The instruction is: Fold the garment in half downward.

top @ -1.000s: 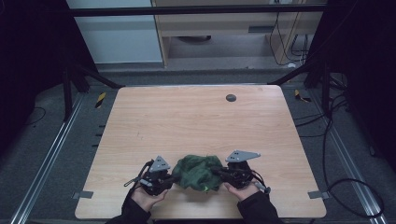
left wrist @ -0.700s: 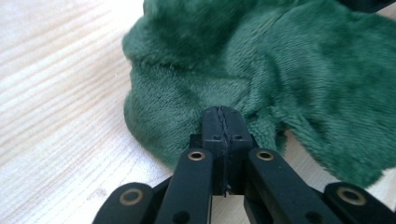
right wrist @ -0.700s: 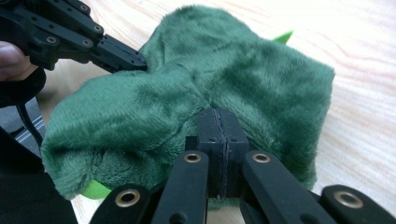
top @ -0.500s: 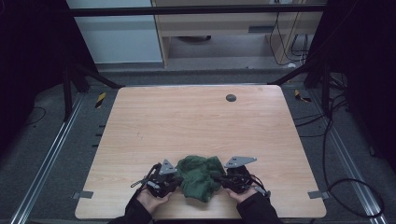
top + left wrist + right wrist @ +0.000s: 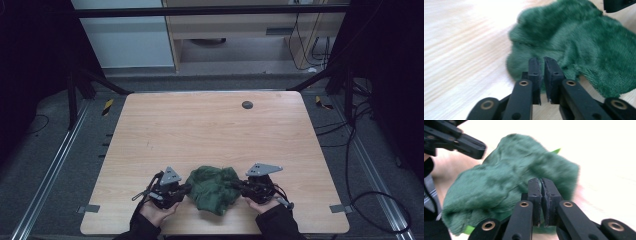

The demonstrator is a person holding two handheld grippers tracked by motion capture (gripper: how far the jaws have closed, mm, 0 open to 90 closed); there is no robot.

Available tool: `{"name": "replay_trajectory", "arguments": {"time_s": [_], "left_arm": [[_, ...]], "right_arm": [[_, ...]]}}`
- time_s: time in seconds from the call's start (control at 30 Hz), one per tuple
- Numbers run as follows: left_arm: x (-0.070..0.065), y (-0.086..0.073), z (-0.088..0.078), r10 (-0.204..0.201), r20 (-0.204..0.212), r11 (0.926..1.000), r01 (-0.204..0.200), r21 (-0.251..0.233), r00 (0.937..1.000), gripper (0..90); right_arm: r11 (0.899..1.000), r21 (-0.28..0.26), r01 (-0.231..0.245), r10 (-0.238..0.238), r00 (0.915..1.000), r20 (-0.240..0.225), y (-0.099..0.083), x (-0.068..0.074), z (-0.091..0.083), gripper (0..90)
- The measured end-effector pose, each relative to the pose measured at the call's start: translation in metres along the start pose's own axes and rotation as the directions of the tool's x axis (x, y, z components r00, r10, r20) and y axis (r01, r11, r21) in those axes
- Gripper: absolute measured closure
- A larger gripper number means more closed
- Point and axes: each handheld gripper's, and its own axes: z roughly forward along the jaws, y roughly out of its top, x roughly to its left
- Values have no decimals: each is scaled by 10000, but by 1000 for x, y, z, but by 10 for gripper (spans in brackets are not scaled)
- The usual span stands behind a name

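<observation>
Flanking a crumpled green cloth (image 5: 212, 188) near the front edge of the wooden table (image 5: 210, 130), the left gripper (image 5: 184, 189) and the right gripper (image 5: 236, 185) point inward at each other from either side, each held in one of the person's hands; seen in the left gripper view, the left gripper (image 5: 542, 65) has its jaws parted by a narrow gap after just easing open, with nothing pinched between the pads, and the cloth (image 5: 584, 47) lies just beyond and under the tips; seen in the right gripper view, the right gripper (image 5: 541, 185) shows its jaws nearly together with only a thin slit between them, likewise just easing open, and no fabric is visibly caught there, the cloth (image 5: 509, 185) bunched directly ahead of and behind the tips; the other gripper's black jaw shows at the upper left of that view, at the cloth's far side; the cloth sits in a rumpled heap between the two tools, touching or just beside both sets of tips, its longer spread running across the table from one gripper to the other, with a lobe drooping toward the person's edge; a dark round mark (image 5: 247, 104) lies well apart near the table's far side.
</observation>
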Motion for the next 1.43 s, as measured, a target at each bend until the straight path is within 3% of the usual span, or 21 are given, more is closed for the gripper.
{"name": "replay_trajectory", "arguments": {"time_s": [0.27, 0.47, 0.67, 0.97, 1.13, 1.43], "left_arm": [[24, -1, -11, -633, -739, 9975, 608, -359, 9953, 749], [39, -5, -16, -1059, -1132, 9937, 1009, -495, 9879, 649], [53, -10, -18, -1257, -1348, 9915, 1197, -515, 9829, 552], [73, -20, -25, -1323, -1797, 9907, 1241, -563, 9748, 412], [84, -27, -28, -1553, -1943, 9874, 1463, -599, 9686, 353], [101, -36, -34, -1882, -2424, 9816, 1740, -791, 9517, 298]], "right_arm": [[9981, -485, -387, 432, 9944, 965, 0, -24, -18, 791], [9966, -545, -613, 700, 9820, 1756, -3, -39, -27, 687], [9940, -615, -903, 1017, 9709, 2168, -6, -50, -32, 571], [9925, -608, -1059, 1189, 9511, 2852, -13, -66, -36, 417], [9920, -515, -1151, 1255, 9390, 3203, -17, -74, -37, 333], [9902, -600, -1260, 1391, 9254, 3526, -20, -84, -42, 249]]}}
